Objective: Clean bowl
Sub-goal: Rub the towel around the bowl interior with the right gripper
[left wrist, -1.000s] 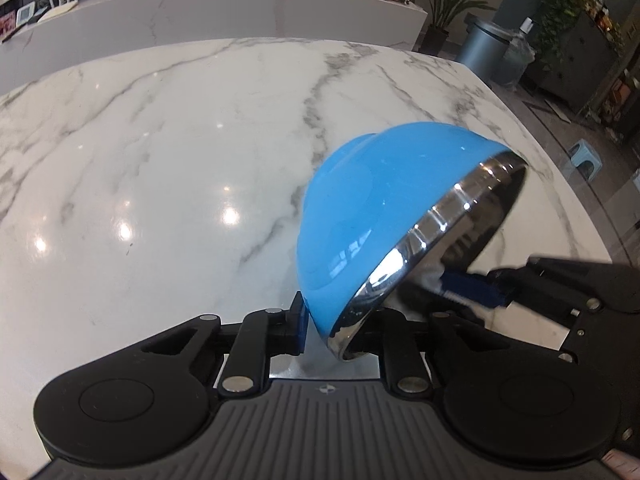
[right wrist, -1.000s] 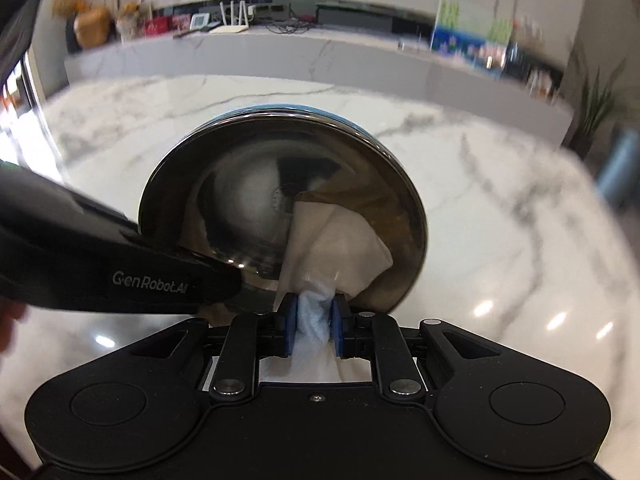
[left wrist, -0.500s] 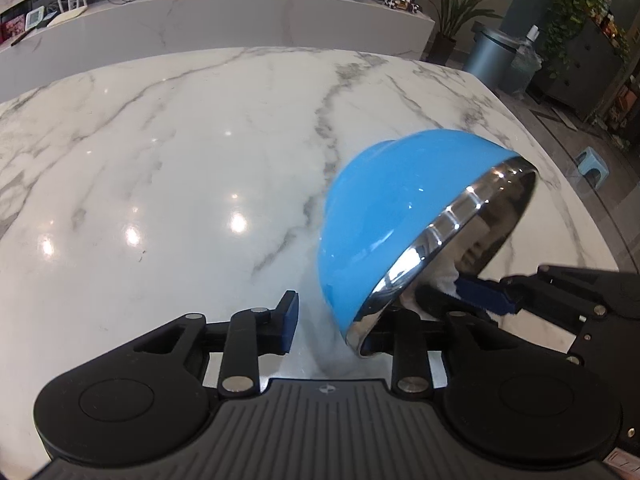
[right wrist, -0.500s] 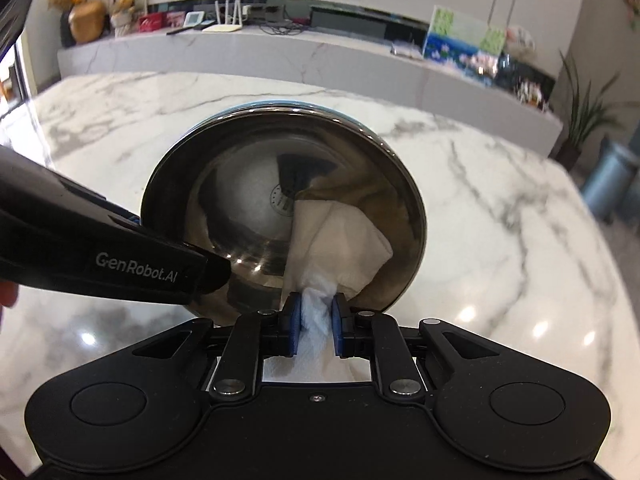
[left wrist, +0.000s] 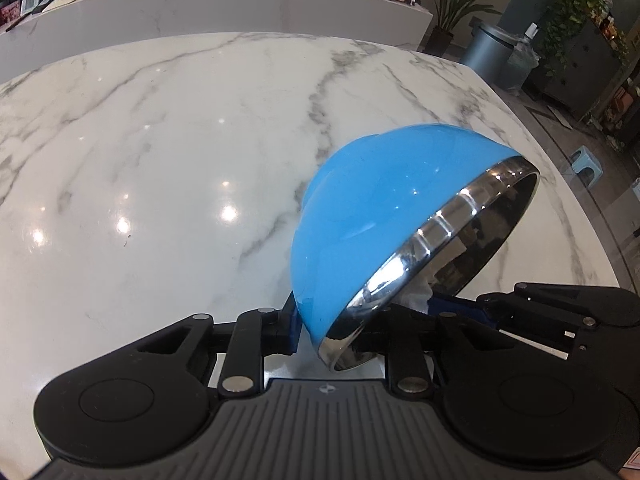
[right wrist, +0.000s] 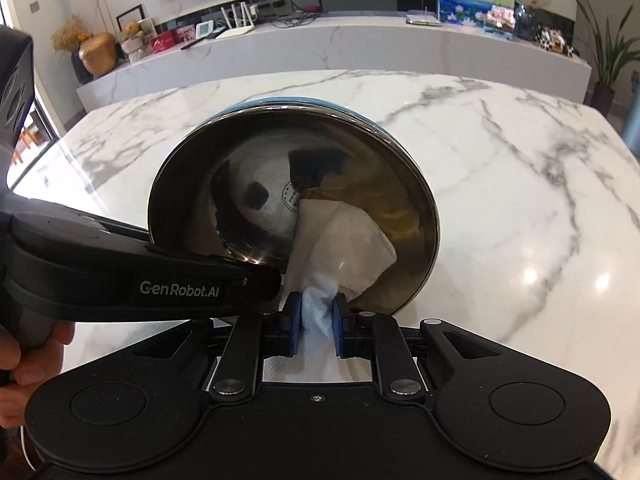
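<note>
A bowl (left wrist: pixel 372 216), blue outside and shiny steel inside, is held tilted on its side above the marble table. My left gripper (left wrist: pixel 332 332) is shut on the bowl's rim at its lower edge. In the right wrist view the bowl's steel inside (right wrist: pixel 280 184) faces me. My right gripper (right wrist: pixel 316 316) is shut on a white paper towel (right wrist: pixel 340 240), whose free end lies against the lower right of the bowl's inside. The left gripper's body (right wrist: pixel 140 276) crosses the left of that view. The right gripper's fingers (left wrist: pixel 560 312) show at the bowl's mouth in the left wrist view.
The white marble table (left wrist: pixel 160 160) spreads under both grippers; its right edge (left wrist: pixel 580 216) drops to the floor. A long marble counter (right wrist: pixel 360 44) with small items stands behind. A bin (left wrist: pixel 488 56) and plants stand at the far right.
The left gripper's jaws stood apart half a second ago and are now closed on the bowl's rim again. The towel has stayed at the lower right of the bowl's inside.
</note>
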`<state>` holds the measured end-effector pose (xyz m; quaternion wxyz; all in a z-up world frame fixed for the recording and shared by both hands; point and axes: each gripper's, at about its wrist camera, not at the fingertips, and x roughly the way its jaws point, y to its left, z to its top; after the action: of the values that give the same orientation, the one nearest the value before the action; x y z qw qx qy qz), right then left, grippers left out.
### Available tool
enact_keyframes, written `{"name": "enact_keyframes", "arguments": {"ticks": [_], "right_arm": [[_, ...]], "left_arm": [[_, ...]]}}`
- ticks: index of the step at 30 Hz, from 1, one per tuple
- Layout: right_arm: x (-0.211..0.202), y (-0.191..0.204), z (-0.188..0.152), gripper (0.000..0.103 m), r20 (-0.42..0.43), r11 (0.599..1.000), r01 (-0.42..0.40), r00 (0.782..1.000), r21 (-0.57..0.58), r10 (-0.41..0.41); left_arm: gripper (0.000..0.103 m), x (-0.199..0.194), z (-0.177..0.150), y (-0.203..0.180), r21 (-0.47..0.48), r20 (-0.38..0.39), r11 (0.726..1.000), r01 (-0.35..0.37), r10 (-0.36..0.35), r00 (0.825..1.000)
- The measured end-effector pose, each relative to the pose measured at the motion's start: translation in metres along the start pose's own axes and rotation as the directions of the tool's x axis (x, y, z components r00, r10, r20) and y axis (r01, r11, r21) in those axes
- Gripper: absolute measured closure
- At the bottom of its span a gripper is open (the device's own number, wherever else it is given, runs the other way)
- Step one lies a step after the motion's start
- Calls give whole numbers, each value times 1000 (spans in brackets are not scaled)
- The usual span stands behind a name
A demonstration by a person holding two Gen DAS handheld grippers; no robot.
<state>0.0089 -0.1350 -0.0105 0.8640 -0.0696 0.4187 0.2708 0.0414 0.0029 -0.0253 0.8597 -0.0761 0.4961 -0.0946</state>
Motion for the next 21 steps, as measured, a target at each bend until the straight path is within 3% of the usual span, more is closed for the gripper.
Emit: {"name": "enact_keyframes", "arguments": {"ticks": [8,15,17,21], "right_arm": [[1,11,-6,90,36,986,124,992,-111,-120],[2,31,-15,91,141,895,326,944,-304,-297],[5,33,-16,91,143,893,328,944,-308,-298],[4,22,-12,90,100,943,250,967,-218,-234]], "left_arm": [[84,-3,-1,-5,51,-1,999,-17,17,1000],[85,-6,0,-9,91,-2,996,-25,25,1000],[85,-7,0,-9,89,3,996,-28,28,1000],[83,-7,0,-3,45,17,999,-15,14,1000]]}}
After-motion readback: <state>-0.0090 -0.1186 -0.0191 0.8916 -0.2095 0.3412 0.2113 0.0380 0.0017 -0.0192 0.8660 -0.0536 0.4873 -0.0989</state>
